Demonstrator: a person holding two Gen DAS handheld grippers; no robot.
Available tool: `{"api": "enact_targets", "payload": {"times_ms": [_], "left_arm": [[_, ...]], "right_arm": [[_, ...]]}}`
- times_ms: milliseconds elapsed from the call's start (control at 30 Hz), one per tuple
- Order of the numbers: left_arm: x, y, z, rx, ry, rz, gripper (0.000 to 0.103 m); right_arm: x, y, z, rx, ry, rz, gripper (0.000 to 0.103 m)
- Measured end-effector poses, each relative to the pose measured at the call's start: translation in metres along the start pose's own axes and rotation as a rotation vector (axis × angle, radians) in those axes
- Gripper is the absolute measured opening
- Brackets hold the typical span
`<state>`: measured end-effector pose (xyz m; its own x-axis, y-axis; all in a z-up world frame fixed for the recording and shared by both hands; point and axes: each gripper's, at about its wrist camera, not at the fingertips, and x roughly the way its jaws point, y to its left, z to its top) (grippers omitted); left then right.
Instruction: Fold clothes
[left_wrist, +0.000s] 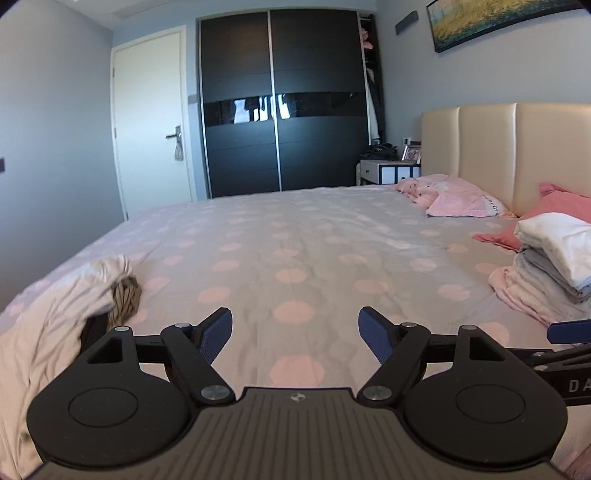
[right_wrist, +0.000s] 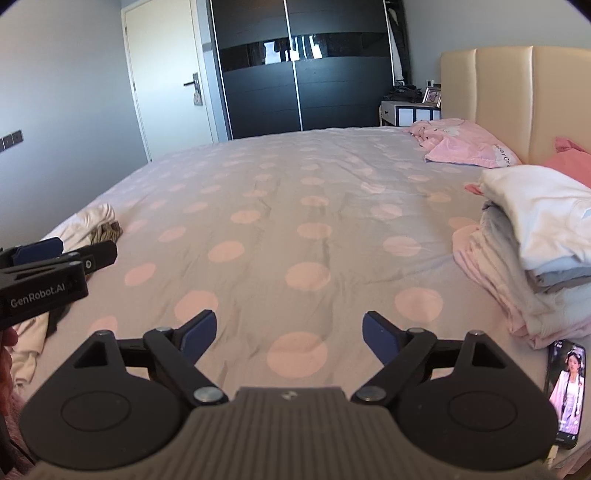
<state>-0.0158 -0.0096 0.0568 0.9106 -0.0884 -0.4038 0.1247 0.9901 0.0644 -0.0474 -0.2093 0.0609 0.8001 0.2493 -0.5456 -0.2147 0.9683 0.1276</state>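
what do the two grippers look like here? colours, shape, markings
Both match: the left gripper and right gripper have matte black linkage arms on silver pivot pins, two round black discs at the base and a ribbed grey centre plate with a small emblem. Jaws carry blue ribbed pads. The left one's side reads "GenRobot.AI" in white. No cables visible.

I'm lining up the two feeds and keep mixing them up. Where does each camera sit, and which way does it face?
Left wrist: on the left gripper, facing across the bed toward the wardrobe; own open fingers show.
Right wrist: on the right gripper, facing likewise; own open fingers and the left gripper show.
Shared: bed, wardrobe, folded stack, unfolded clothes.
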Motion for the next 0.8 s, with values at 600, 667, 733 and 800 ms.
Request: {"api": "enact_targets", "payload": {"times_ms": [600,667,733,800], "left_arm": [[0.057,0.012,-0.038,-0.023,0.044,0.11,0.075],[0.061,0.012,-0.039,-0.017,0.06,0.127,0.075],[0.063,0.015,-0.038,-0.028,0.072,0.127,0.075],[0.064,0.017,-0.037,-0.036,0.077,0.135,0.075]], "right_arm": [[0.065,0.017,-0.024,-0.005,0.008,-0.039,0.091],[0.07,0.018,-0.025,-0.013,0.008,-0.048,0.091],[0.073,0.019,-0.026,-0.022,0.007,-0.049,0.091],[0.075,0.019,-0.026,-0.025,0.008,-0.049,0.091]]}}
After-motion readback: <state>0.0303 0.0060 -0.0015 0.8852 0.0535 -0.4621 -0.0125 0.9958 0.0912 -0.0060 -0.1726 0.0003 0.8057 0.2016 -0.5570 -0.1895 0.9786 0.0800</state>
